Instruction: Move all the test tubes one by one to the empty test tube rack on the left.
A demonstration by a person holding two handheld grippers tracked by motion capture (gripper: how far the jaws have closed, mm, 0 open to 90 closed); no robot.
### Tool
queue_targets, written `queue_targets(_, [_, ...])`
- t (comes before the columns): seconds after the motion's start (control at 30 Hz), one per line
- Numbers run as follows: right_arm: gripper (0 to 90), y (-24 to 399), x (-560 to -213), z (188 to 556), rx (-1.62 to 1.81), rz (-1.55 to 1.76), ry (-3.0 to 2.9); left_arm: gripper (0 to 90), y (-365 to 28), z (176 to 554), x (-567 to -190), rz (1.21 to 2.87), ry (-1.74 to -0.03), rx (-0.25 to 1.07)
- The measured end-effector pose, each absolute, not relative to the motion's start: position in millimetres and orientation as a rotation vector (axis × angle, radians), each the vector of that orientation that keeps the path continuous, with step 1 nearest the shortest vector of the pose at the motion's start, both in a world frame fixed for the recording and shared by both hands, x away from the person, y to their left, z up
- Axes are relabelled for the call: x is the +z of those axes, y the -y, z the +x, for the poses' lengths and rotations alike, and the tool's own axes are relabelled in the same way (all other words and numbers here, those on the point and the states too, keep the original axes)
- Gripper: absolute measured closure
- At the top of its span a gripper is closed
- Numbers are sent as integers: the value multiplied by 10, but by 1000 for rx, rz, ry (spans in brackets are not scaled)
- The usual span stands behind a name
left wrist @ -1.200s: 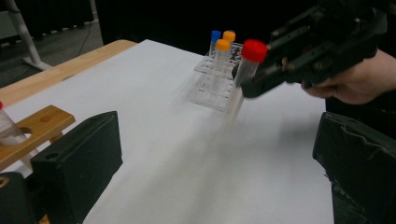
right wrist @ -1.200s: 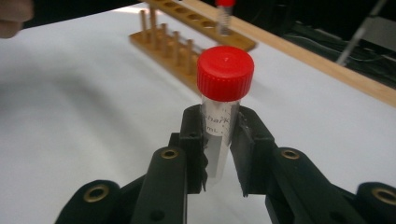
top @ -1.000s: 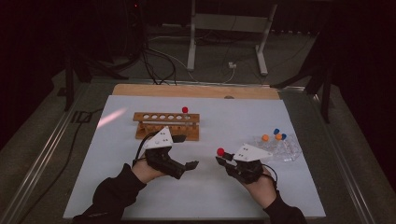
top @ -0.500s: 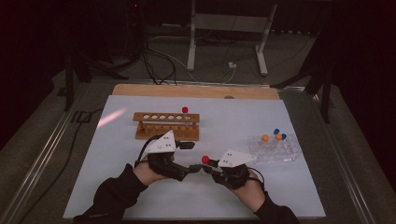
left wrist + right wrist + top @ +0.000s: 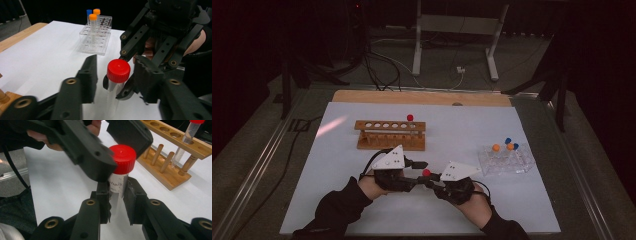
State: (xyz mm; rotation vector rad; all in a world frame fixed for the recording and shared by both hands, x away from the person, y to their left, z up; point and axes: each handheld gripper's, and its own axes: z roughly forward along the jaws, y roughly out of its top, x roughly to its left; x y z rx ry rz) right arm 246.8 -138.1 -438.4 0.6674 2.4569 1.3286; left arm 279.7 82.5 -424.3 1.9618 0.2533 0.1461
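A clear tube with a red cap (image 5: 118,70) stands upright above the white mat. My right gripper (image 5: 117,195) is shut on the tube body (image 5: 117,183) just under the cap; in the high view this gripper (image 5: 430,180) sits at the front centre. My left gripper (image 5: 117,72) faces it from the left (image 5: 423,172). Its jaws have just been closing with the red cap (image 5: 426,173) between them, and a gap still shows between one jaw and the cap.
A wooden tube rack (image 5: 390,135) stands behind the hands and holds one red-capped tube (image 5: 410,118). A clear plastic rack (image 5: 504,160) with orange- and blue-capped tubes stands at the right. A wooden board (image 5: 422,97) lies along the mat's far edge.
My right gripper has carried the red-capped tube left, up to the left gripper. The left jaws have narrowed around the cap.
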Motion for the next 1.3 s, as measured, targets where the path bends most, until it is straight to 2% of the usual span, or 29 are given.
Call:
queue_targets(0.17, [746,1390,-4377,2469,1335,681,-2449,706,-825,2799,-4237,1963,-244,137])
queue_targets(0.4, [735,1405,-4382,2479,1342,696,-2444,714,-797,2811,-4212,1978,-258,142])
queue_targets(0.53, [602,1443,-4378,2483,1361,714,-2417,716,-829,2857,-4166,1975,-293,167])
queue_targets(0.57, [502,1479,-4372,2494,1371,736,-2393,716,-846,2875,-4148,1978,-302,180])
queue_targets(0.6, [502,1479,-4372,2494,1371,736,-2393,716,-863,2895,-4129,1972,-314,186])
queue_targets(0.67, [385,1529,-4369,2513,1380,754,-2363,716,-904,2937,-4084,1966,-334,204])
queue_targets(0.7, [385,1529,-4369,2513,1380,754,-2363,716,-921,2958,-4063,1962,-344,218])
queue_targets(0.8, [294,1563,-4367,2517,1391,767,-2349,716,-968,3017,-4003,1967,-364,258])
queue_targets(0.87, [202,1581,-4368,2523,1390,776,-2337,716,-998,3071,-3964,1970,-381,271])
queue_targets(1.1, [124,1621,-4347,2524,1413,797,-2302,716,-1137,3311,-3829,1966,-468,344])
queue_targets(1.3, [2,1672,-4318,2542,1491,835,-2279,716,-1275,3515,-3708,1939,-538,402])
